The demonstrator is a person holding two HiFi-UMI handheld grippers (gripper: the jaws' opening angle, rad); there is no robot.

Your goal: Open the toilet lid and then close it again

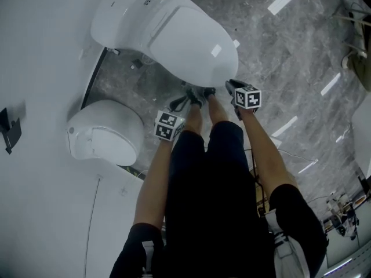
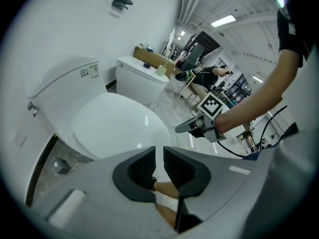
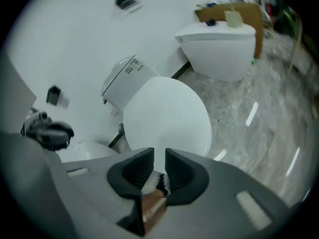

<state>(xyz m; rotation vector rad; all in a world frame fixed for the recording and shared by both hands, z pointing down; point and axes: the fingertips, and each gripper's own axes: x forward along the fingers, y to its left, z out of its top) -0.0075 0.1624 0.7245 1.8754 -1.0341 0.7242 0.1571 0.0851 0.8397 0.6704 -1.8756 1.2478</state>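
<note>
Toilet lid [image 1: 191, 45] is down, lying flat over the bowl, with the tank [image 1: 130, 7] against the white wall behind it. The toilet stands on a grey marbled floor [image 1: 295, 57]; a second white fixture [image 1: 104, 133] sits near it along the same wall.

Left tool [image 1: 186, 100] is held just short of the lid's front edge, clear of it. Its jaws stand a narrow slit apart with nothing between them (the gap shows only the person's leg and shoe below).

Right tool [image 1: 232, 86] is held beside the lid's front rim, not touching it. Its jaws are likewise slightly apart and empty.
</note>
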